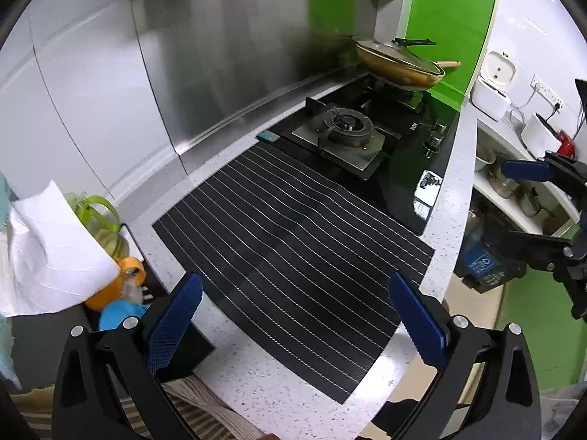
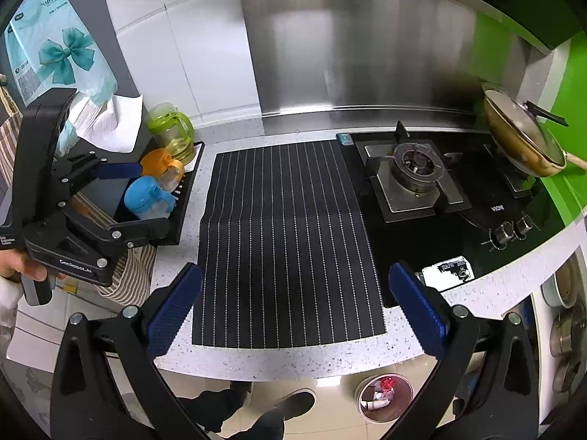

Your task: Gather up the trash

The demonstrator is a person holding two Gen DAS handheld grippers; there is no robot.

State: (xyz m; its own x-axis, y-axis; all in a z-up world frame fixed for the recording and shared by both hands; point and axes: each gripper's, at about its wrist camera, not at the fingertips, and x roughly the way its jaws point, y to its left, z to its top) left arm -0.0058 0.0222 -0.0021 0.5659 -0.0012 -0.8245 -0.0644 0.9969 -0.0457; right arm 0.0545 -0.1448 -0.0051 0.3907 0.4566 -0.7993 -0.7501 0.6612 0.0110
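A speckled white worktop point(image 2: 293, 357) carries a black striped mat point(image 2: 286, 242) directly ahead of both grippers. The left gripper point(image 1: 293, 322) and right gripper point(image 2: 293, 311) each hang above the mat's near edge, jaws spread wide and holding nothing. Below the right gripper, on the floor, a round trash bin point(image 2: 383, 396) holds scraps. A gas hob point(image 2: 414, 179) lies ahead to the right.

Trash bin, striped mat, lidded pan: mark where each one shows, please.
trash bin point(image 2: 383, 397), right wrist view, on the litter-filled opening.
striped mat point(image 2: 286, 234), right wrist view, on its middle.
lidded pan point(image 1: 400, 61), left wrist view, on the glass lid.
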